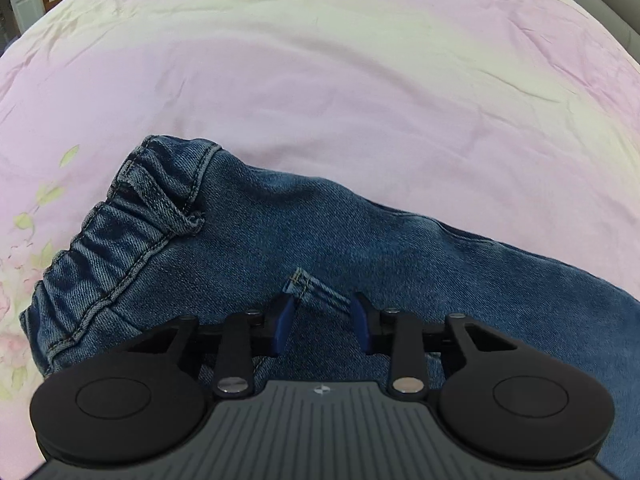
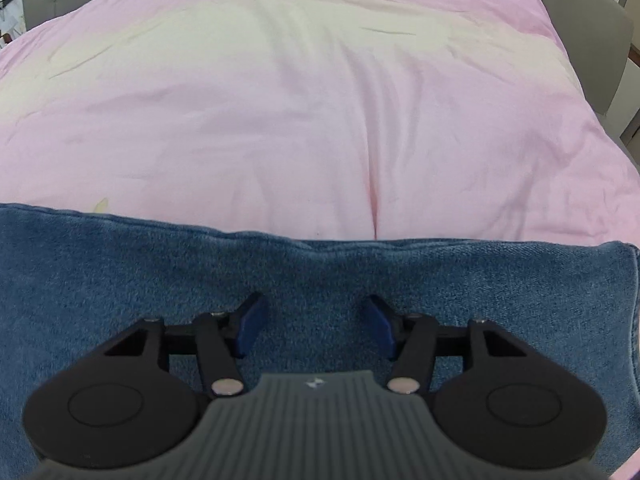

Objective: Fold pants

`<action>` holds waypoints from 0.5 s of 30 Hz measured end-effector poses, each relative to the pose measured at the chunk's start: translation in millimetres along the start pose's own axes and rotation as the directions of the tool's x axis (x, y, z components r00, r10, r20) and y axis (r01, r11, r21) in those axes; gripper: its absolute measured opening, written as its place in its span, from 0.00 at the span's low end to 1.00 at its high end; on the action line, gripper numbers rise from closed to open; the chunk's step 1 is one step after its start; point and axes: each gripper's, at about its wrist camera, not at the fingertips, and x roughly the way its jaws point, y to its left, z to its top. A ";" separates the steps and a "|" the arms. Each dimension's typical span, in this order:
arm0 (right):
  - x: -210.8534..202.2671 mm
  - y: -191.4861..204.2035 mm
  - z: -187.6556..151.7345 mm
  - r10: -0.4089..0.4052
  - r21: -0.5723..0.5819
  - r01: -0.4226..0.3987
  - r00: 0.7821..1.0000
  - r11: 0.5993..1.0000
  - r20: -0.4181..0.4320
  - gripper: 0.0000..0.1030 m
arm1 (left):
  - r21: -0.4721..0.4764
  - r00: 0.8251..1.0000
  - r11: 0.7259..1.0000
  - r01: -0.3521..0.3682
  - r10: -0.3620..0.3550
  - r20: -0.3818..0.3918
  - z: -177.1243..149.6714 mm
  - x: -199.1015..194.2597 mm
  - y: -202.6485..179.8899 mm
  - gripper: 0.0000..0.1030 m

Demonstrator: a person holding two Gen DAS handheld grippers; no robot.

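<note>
On the pink bedcover, the blue denim pants are spread flat, the gathered waistband seen at the left of the left wrist view. The left gripper is held above the seat area, its blue fingers partly open with nothing gripped. Over a plain stretch of denim near the leg's end, the right gripper is held wider apart, equally empty.
</note>
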 end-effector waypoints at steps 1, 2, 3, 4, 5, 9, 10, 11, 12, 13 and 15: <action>4.0 1.7 2.3 -0.006 0.006 0.006 1.000 1.000 -0.007 0.56 | -0.003 1.000 1.000 -0.009 0.009 -0.006 1.7 2.9 -1.4 0.39; 5.8 2.9 4.7 -0.012 0.011 0.012 1.000 1.000 -0.012 0.57 | 0.002 1.000 1.000 -0.021 0.021 -0.013 2.8 4.0 -3.7 0.39; 5.0 3.9 4.7 -0.016 0.011 0.017 1.000 1.000 -0.013 0.57 | 0.018 0.999 0.999 -0.034 0.034 -0.019 3.7 3.5 -6.6 0.39; 2.5 3.6 3.2 -0.016 0.004 0.016 1.000 1.000 -0.010 0.57 | 0.031 0.999 0.999 -0.040 0.041 -0.024 3.3 1.4 -7.3 0.39; -1.6 2.8 1.1 -0.010 -0.001 0.010 1.000 1.000 -0.002 0.56 | 0.036 0.999 0.998 -0.043 0.044 -0.024 3.0 -2.5 -7.4 0.39; -34.9 -8.7 -15.7 0.033 0.011 -0.033 0.998 0.999 0.050 0.52 | 0.100 0.998 0.995 -0.020 0.015 0.058 -18.1 -44.0 -20.5 0.39; -45.5 -10.7 -24.0 0.044 0.000 -0.044 0.997 0.999 0.061 0.52 | 0.130 0.997 0.991 0.010 -0.020 0.074 -28.2 -56.8 -27.7 0.39; -54.9 -12.7 -32.2 0.055 -0.015 -0.054 0.996 0.998 0.071 0.52 | 0.169 0.995 0.985 0.037 -0.052 0.087 -40.6 -70.0 -37.3 0.39; -67.9 -16.4 -44.7 0.054 -0.037 -0.052 0.995 0.998 0.082 0.52 | 0.214 0.992 0.975 0.065 -0.087 0.094 -56.0 -83.3 -47.9 0.39; -76.9 -19.4 -54.8 0.046 -0.057 -0.041 0.995 0.998 0.090 0.52 | 0.248 0.988 0.964 0.093 -0.120 0.097 -69.4 -93.3 -56.0 0.39; -94.3 -30.9 -73.5 0.026 -0.079 -0.018 0.994 0.997 0.104 0.52 | 0.320 0.979 0.933 0.166 -0.196 0.062 -97.8 -108.4 -80.2 0.39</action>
